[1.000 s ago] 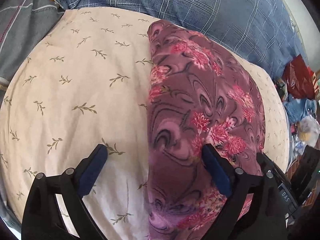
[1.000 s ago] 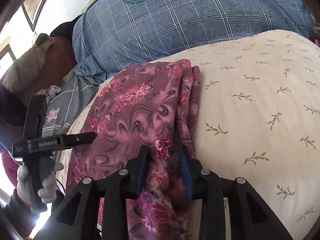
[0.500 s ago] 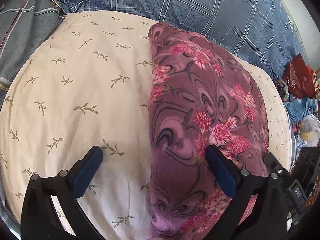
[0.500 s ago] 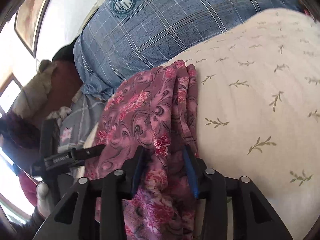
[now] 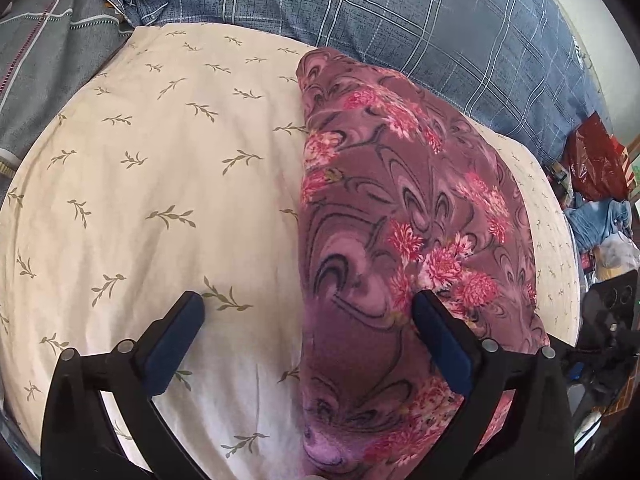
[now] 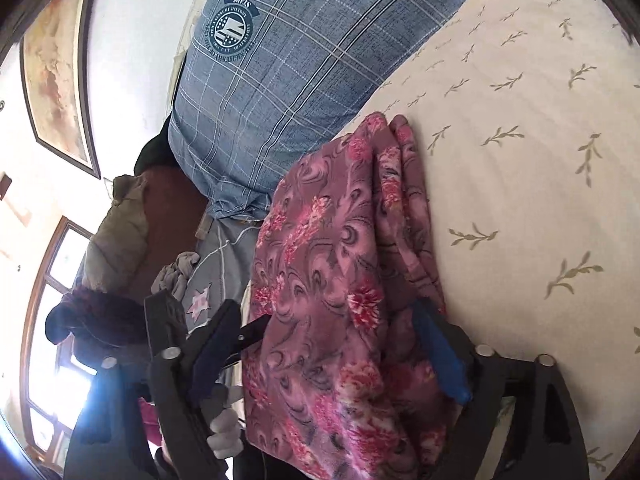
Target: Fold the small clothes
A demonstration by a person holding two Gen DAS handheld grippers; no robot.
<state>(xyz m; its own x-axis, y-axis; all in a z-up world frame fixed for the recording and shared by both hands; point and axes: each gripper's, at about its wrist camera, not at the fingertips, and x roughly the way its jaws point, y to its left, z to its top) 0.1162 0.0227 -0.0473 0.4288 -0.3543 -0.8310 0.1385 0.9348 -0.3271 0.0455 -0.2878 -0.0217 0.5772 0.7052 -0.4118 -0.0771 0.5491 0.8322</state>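
Cloth first: a mauve-purple garment (image 5: 400, 248) with pink flower clusters and dark swirly lines, looks soft and a bit fleecy. It's folded into a long narrow strip, and from the right wrist view (image 6: 340, 280) you can see several layers stacked along its right edge, ending in a couple of rounded folded corners at the far end. It lies lengthwise on a cream sheet (image 5: 160, 208) printed with little olive sprigs, toward the right half of it in the left wrist view, with its far tip close to a blue plaid pillow (image 5: 380, 12)

Left gripper (image 5: 308, 312) hangs over the near end with its jaws spread wide, one blue pad over bare sheet and the other over the garment, gripping nothing. Right gripper (image 6: 328, 336) also has its jaws wide apart, straddling the near part of the strip; the right pad sits against the layered edge, but it isn't pinching anything

Off to the side there's a red bag (image 5: 596, 156) and a framed picture (image 6: 52, 68) on the wall
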